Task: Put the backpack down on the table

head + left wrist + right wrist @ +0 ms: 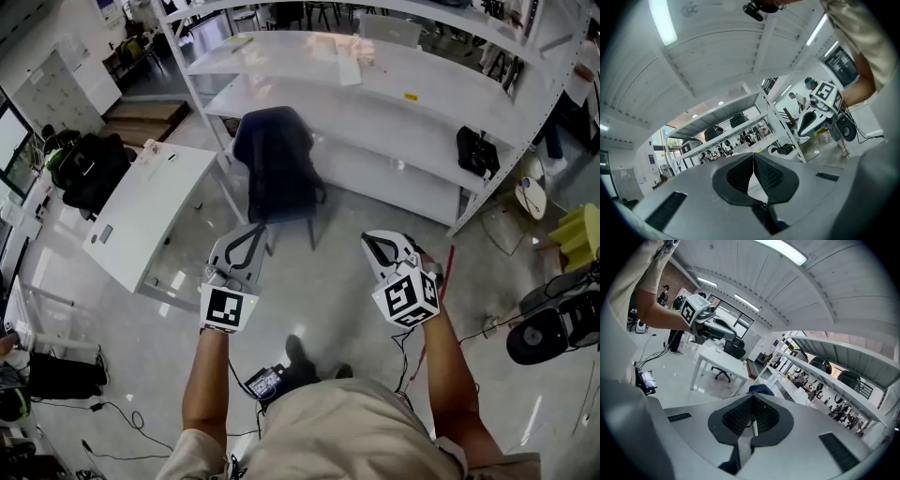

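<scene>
1. While the left gripper (pixel 248 234) and right gripper (pixel 380 244) hover near the white table (pixel 150 216), both sets of jaws are pressed together, holding nothing.
2. Dark blue backpack (pixel 275 159) stands just right of that table, off it.

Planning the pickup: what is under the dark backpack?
Only thin dark chair legs show below the backpack. The seat itself is covered by it, so anything else lying there cannot be seen.
</scene>
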`<state>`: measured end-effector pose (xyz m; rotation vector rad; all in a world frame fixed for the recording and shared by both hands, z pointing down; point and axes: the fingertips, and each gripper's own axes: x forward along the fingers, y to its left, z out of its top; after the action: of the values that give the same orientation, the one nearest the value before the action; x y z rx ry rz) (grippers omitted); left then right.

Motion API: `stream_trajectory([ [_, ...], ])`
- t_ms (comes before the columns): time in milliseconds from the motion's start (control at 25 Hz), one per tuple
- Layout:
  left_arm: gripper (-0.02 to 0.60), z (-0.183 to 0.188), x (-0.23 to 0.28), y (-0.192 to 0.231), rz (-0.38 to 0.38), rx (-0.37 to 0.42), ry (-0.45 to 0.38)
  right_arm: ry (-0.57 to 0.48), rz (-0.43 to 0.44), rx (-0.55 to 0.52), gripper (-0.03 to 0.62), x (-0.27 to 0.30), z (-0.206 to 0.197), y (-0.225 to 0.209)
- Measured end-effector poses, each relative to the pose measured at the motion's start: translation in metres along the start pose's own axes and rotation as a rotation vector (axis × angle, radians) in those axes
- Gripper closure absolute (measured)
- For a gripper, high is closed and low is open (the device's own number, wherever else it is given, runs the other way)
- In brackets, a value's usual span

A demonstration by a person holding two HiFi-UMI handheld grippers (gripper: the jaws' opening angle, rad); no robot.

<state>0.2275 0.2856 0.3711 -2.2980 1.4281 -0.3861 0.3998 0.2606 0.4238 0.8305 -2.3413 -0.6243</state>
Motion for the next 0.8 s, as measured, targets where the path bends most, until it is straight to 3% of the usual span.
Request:
stream_trajectory([
  [520,0.566,-0.021,0.014,0.013,-0.008,-0.028,0.015,-0.023,0.004,0.038,0.569,0.029,0.003,-0.002],
  [800,0.566,-0.051,0.031,0.052,-0.021,-0.052,0.017,-0.011,0.005,0.058,0.568,0.076,0.015,-0.007],
])
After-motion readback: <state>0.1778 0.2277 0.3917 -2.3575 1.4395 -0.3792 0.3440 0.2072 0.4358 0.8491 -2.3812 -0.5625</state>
